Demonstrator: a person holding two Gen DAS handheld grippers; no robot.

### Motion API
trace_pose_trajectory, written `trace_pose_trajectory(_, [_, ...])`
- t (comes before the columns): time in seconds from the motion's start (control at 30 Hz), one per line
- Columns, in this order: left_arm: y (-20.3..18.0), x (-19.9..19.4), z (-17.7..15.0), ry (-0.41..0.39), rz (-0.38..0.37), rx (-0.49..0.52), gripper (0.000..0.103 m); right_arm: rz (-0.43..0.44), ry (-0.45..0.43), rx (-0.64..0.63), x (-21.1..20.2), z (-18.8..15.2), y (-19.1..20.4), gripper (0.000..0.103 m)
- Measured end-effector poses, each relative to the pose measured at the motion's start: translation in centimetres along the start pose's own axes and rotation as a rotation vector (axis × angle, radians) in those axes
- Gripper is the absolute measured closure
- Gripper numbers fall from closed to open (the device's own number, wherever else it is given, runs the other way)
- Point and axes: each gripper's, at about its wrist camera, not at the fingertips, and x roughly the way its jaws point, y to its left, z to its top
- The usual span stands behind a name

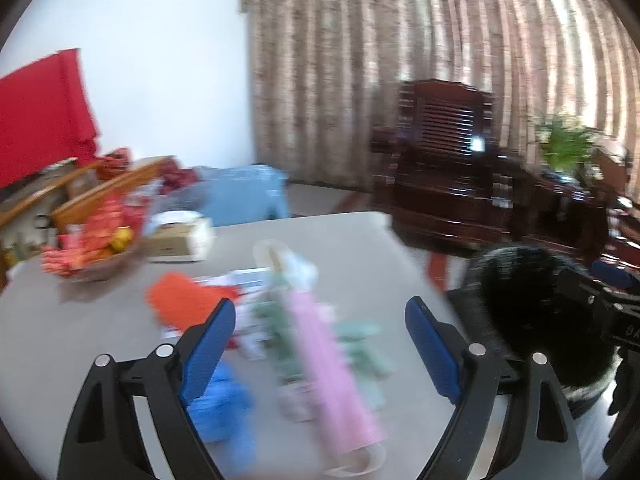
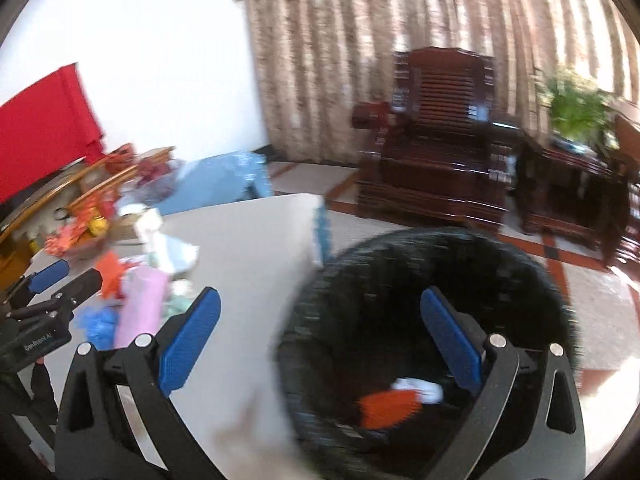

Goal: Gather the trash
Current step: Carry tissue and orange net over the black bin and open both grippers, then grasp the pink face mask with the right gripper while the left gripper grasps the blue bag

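Note:
My left gripper [image 1: 320,316] is open and empty above a pile of trash on the grey table [image 1: 360,240]: a pink wrapper [image 1: 328,364], green wrappers [image 1: 360,344], an orange wrapper [image 1: 180,300] and blue crumpled plastic [image 1: 224,408]. My right gripper [image 2: 320,312] is open and empty over the black bin [image 2: 424,304] beside the table's right edge. Orange and white trash [image 2: 392,402] lies inside the bin. The left gripper [image 2: 48,284] shows at the left of the right wrist view. Both views are blurred.
A bowl of red and yellow packets [image 1: 92,248] and a white box [image 1: 180,236] stand at the table's far left. A blue stool [image 1: 248,196], a dark wooden armchair [image 1: 444,168] and a potted plant [image 1: 564,144] stand behind.

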Motion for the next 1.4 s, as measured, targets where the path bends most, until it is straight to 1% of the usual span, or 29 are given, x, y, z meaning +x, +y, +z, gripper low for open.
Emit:
trace_pose_trajectory(0.07, [2.0,-0.3,-0.6,0.004,0.044,-0.011,0.018,0.048,0.003,-0.028,1.0,0.0,2.6,0.006])
trace_pose_trajectory(0.1, [3.2,-0.5,-1.0,0.006,0.073,-0.019,0.018,0.058,0.007,-0.036,1.3,0.0,3.4,0.006])
trace_pose_trajectory(0.23, [6.2,-0.4,-2.5,0.025,0.145,-0.045,0.018,0.103,0.024,-0.092,3.1,-0.5,7.7,0.006])
trace_pose_trajectory(0.4, [8.8,0.3,-3.9,0.044,0.195,-0.087,0.018,0.131,0.058,-0.148,5.4,-1.5,11.4,0.006])
trace_pose_trajectory(0.57, [10.6,0.7,-4.8,0.056,0.218,-0.113,0.018,0.170,0.105,-0.172,7.2,-2.9,14.4,0.006])
trace_pose_trajectory(0.63, [11.1,0.7,-5.3,0.061,0.226,-0.123,0.018,0.184,0.118,-0.189,7.7,-3.3,15.4,0.009])
trace_pose_trajectory(0.7, [11.7,0.8,-5.5,0.066,0.229,-0.134,0.018,0.195,0.137,-0.207,8.3,-3.9,16.3,0.021])
trace_pose_trajectory(0.77, [12.2,0.8,-5.7,0.070,0.233,-0.140,0.018,0.200,0.164,-0.209,9.2,-4.2,16.8,0.024])
trace_pose_trajectory(0.83, [12.5,1.0,-5.9,0.079,0.236,-0.147,0.018,0.205,0.182,-0.214,9.7,-4.5,17.1,0.032])
trace_pose_trajectory(0.9, [12.8,1.2,-6.2,0.089,0.233,-0.159,0.018,0.223,0.218,-0.221,10.3,-4.8,17.3,0.051])
trace_pose_trajectory(0.93, [12.8,1.4,-6.3,0.095,0.229,-0.166,0.018,0.234,0.230,-0.221,10.4,-5.0,17.2,0.056])
trace_pose_trajectory(1.0, [12.9,1.7,-6.6,0.106,0.219,-0.169,0.018,0.279,0.258,-0.216,10.6,-5.1,17.2,0.083])
trace_pose_trajectory(1.07, [12.6,2.0,-6.8,0.116,0.208,-0.169,0.018,0.301,0.256,-0.221,10.4,-5.0,17.1,0.092])
trace_pose_trajectory(1.1, [12.3,2.2,-6.9,0.123,0.199,-0.168,0.018,0.309,0.251,-0.221,10.2,-4.8,17.0,0.095])
trace_pose_trajectory(1.3, [10.7,3.5,-7.1,0.153,0.156,-0.156,0.018,0.315,0.211,-0.181,8.4,-3.6,15.3,0.096])
trace_pose_trajectory(1.4, [9.9,4.7,-7.3,0.172,0.154,-0.146,0.018,0.307,0.194,-0.167,7.6,-3.1,14.3,0.095])
